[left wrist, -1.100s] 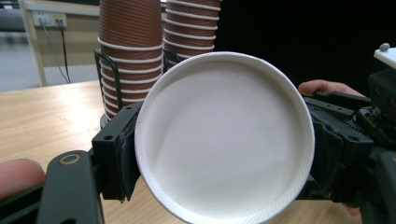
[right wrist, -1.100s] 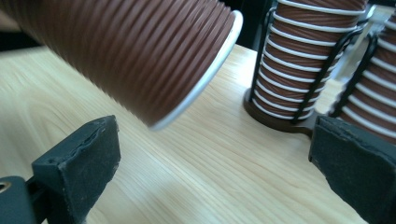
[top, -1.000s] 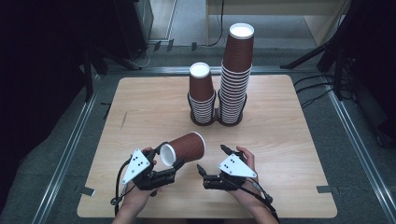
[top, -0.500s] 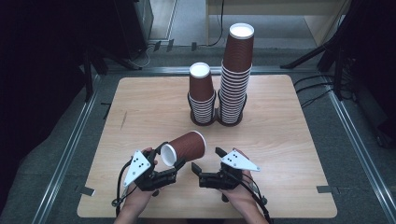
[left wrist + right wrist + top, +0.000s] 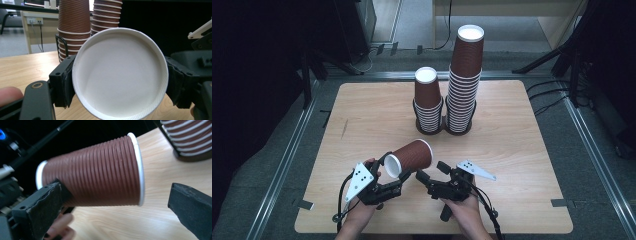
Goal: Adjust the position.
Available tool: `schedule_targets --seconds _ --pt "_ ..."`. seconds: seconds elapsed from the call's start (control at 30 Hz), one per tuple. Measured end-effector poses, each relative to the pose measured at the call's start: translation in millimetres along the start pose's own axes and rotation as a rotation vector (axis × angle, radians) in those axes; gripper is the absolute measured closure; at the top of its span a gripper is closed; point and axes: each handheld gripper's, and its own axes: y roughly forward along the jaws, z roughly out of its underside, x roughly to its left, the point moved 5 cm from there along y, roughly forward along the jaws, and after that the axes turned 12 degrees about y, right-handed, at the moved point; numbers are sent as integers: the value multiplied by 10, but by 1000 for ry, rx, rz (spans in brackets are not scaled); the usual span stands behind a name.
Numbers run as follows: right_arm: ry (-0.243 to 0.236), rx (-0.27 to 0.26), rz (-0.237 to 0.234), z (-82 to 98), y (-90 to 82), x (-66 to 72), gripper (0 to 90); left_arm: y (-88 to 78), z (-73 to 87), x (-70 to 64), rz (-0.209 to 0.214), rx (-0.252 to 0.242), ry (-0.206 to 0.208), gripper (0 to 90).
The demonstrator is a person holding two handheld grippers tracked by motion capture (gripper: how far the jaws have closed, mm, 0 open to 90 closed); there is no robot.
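Held cup: one brown ribbed paper cup [image 5: 409, 157] lies on its side at lower centre of the high view, lifted off the table, its white-rimmed narrow end toward the lower left of the frame and its wide end toward the upper right.
Same cup, left gripper view: its white round end [image 5: 120, 72] sits in the centre of the frame, facing the camera.
Same cup, right gripper view: its ribbed wall [image 5: 100, 175] runs across the middle of the frame, wide rim to the right.
Left gripper [image 5: 384, 175]: clenched on the held cup; a black pad presses on each side of the cup's narrow end.
Right gripper [image 5: 432, 172]: released; jaws stand apart just right of the cup, one at lower left and one at lower right of its own view, the cup's wide end between them, neither pad pressing on it.
Short stack [image 5: 428, 102]: nested brown cups, upright in a black holder, upper centre of the high view.
Tall stack [image 5: 463, 82]: just beside the short one, on its right.
Table [image 5: 522, 150]: light wood, bearing both stacks.
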Motion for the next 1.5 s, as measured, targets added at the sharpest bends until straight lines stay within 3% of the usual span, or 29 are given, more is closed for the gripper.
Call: schedule_targets --seconds 0.4,0.7,0.87,1.07,1.2,1.5 --pt "263 -25 7 2 15 -64 0 -2 23 13 -11 -19 -11 222" --pt "509 -34 -53 -5 95 -50 0 -31 7 24 -31 -41 -5 222" --pt "585 -51 -89 -5 139 -4 0 -33 7 21 -41 -44 0 222" --pt "685 -31 -98 36 189 -2 0 -31 17 30 -54 -47 4 222" --pt "757 -47 -116 29 217 29 0 -19 28 21 -55 -47 5 222" --pt "857 -29 -122 59 312 43 0 -13 27 -12 -55 -51 24 222"
